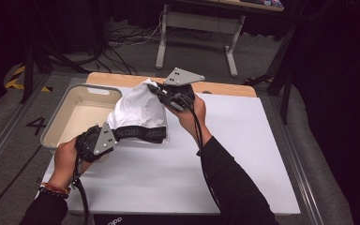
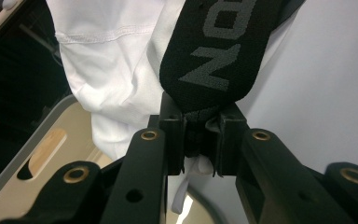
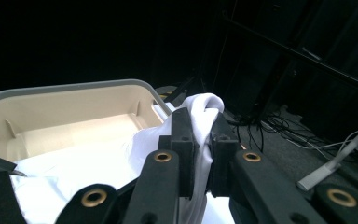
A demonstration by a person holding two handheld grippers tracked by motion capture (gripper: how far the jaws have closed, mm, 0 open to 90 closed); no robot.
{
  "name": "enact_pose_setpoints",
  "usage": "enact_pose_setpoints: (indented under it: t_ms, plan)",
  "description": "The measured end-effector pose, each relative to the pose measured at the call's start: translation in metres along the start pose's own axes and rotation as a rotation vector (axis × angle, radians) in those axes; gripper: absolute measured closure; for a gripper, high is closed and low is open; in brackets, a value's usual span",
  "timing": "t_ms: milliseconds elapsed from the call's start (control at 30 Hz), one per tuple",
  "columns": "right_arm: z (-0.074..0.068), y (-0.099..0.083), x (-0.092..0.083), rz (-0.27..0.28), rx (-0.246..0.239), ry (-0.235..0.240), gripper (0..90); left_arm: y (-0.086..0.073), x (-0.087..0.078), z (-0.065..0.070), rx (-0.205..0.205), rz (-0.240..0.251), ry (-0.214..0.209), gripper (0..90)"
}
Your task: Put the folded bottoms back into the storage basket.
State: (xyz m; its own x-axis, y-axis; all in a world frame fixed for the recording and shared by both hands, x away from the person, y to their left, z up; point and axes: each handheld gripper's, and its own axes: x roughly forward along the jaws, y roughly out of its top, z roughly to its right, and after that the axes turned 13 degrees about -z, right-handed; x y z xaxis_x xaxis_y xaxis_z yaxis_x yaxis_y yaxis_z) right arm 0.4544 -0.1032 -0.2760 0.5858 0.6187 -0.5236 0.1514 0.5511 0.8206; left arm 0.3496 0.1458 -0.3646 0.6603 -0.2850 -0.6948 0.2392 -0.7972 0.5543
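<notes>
Garment (image 1: 138, 110): white, black waistband (image 1: 140, 134); held at frame centre, above the table (image 1: 243, 154), beside the bin (image 1: 82, 89). Left tongs (image 1: 115, 136) grip waistband; right tongs (image 1: 157, 89) clamp white cloth. We should carry both ends level over the bin before releasing.

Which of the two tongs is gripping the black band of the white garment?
The left tongs: they pinch the black lettered waistband, while the right tongs pinch plain white cloth.

black sleeves, beaded bracelet (image 1: 54, 189), black tongs (image 2: 200, 135)
</notes>
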Motion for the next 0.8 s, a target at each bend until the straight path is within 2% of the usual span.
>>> enact_pose_setpoints:
  t_ms: [167,200,367,500,733,800]
  plan:
    - [-0.004,0.008,0.013,0.006,0.000,0.018,84.1,-0.009,-0.002,-0.007,-0.028,-0.018,0.019,77.8]
    - [-0.006,0.011,0.018,0.011,0.003,0.033,84.1,-0.013,-0.002,-0.009,-0.048,-0.021,0.023,77.8]
    - [-0.011,0.021,0.029,0.005,-0.009,0.049,84.0,-0.020,-0.002,-0.014,-0.079,-0.026,0.033,77.8]
    - [-0.017,0.032,0.044,-0.004,-0.025,0.060,84.0,-0.030,0.000,-0.018,-0.125,-0.021,0.035,77.8]
    - [-0.020,0.037,0.061,-0.019,-0.029,0.076,84.0,-0.045,0.005,-0.022,-0.199,-0.014,0.044,77.8]
    - [-0.021,0.038,0.068,-0.023,-0.022,0.084,84.1,-0.048,0.006,-0.023,-0.205,-0.018,0.053,77.8]
